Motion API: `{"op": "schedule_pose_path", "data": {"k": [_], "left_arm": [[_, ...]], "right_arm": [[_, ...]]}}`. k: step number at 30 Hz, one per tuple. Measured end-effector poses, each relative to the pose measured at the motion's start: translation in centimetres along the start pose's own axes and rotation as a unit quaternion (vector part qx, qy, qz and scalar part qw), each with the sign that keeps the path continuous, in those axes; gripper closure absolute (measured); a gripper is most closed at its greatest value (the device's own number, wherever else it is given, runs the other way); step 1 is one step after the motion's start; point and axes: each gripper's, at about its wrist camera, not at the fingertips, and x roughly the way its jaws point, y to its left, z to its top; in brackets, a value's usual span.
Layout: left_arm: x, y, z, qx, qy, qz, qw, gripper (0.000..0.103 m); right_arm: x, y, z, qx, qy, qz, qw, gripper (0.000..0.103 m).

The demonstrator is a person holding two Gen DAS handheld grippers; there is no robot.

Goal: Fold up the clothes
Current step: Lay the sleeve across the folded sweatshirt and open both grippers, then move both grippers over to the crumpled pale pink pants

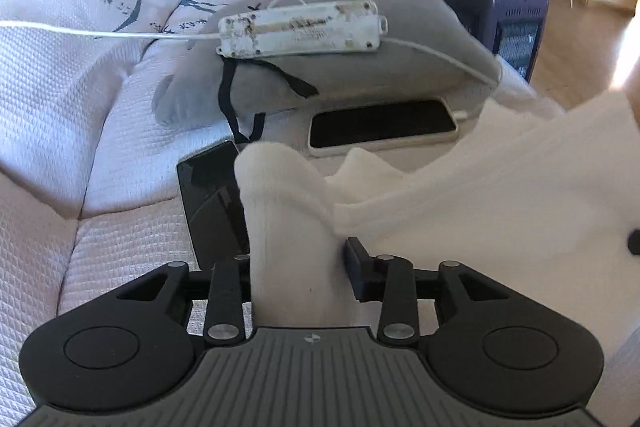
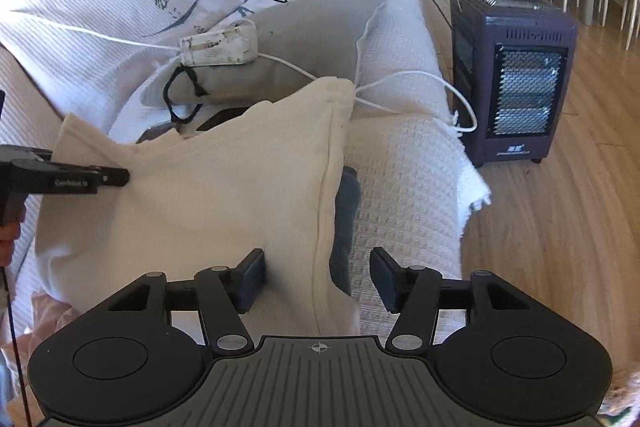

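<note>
A cream-white garment (image 2: pixel 208 187) lies spread on the sofa, its seamed edge running toward my right gripper (image 2: pixel 320 279). That gripper stands open. Its left pad touches the cloth and its right pad hangs clear over the sofa cover. In the left wrist view a raised fold of the same garment (image 1: pixel 288 211) stands between the jaws of my left gripper (image 1: pixel 312 261). The fold hides the left finger and is not visibly pinched; the right finger (image 1: pixel 358 263) sits just beside it. From the right wrist view, the left gripper (image 2: pixel 116 179) reaches onto the garment's left side.
Two dark phones (image 1: pixel 384 125) (image 1: pixel 212 203) lie on the sofa just beyond the garment. A dirty white power strip (image 1: pixel 300 31) with cables rests on a grey pillow (image 1: pixel 380 67). A dark heater (image 2: pixel 516 79) stands on the wooden floor beside the sofa edge (image 2: pixel 460 187).
</note>
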Motion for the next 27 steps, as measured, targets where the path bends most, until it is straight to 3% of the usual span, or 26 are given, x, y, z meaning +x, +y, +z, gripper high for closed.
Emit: {"op": "schedule_pose_path", "data": {"k": [4,8,11,12,15,18,23,27], "left_arm": [[-4.8,2.6,1.0,-0.022,-0.042,0.001,0.9989,0.07],[-10.6,4.6,0.4,-0.043,-0.093,-0.005,0.9948,0.071],[-13.5,4.3,-1.5,-0.032,-0.12,-0.044,0.9912,0.073],[-14.0,3.7,-2.2,-0.026,-0.123,-0.058,0.9904,0.076],[-13.9,1.6,-3.9,-0.009,-0.112,-0.081,0.9903,0.08],[-11.5,0.0,-4.8,0.024,-0.073,-0.071,0.9945,0.081],[-5.1,1.0,-6.2,0.027,0.009,-0.032,0.9991,0.082],[-1.3,1.8,-6.2,0.027,0.05,-0.036,0.9978,0.081]], "right_arm": [[-2.9,1.1,0.4,-0.031,-0.02,-0.041,0.998,0.044],[-5.9,2.4,0.9,-0.05,-0.046,-0.035,0.997,0.046],[-7.0,3.7,1.2,-0.064,-0.051,-0.009,0.997,0.075],[-6.8,4.2,1.3,-0.065,-0.045,-0.004,0.997,0.077],[-5.1,5.2,1.4,-0.069,-0.029,0.002,0.997,0.08],[-3.5,4.5,0.9,-0.054,-0.016,-0.006,0.998,0.081],[-1.2,2.4,0.0,-0.027,0.0,-0.016,1.0,0.083],[0.4,1.6,-0.8,-0.025,0.003,-0.013,1.0,0.083]]}}
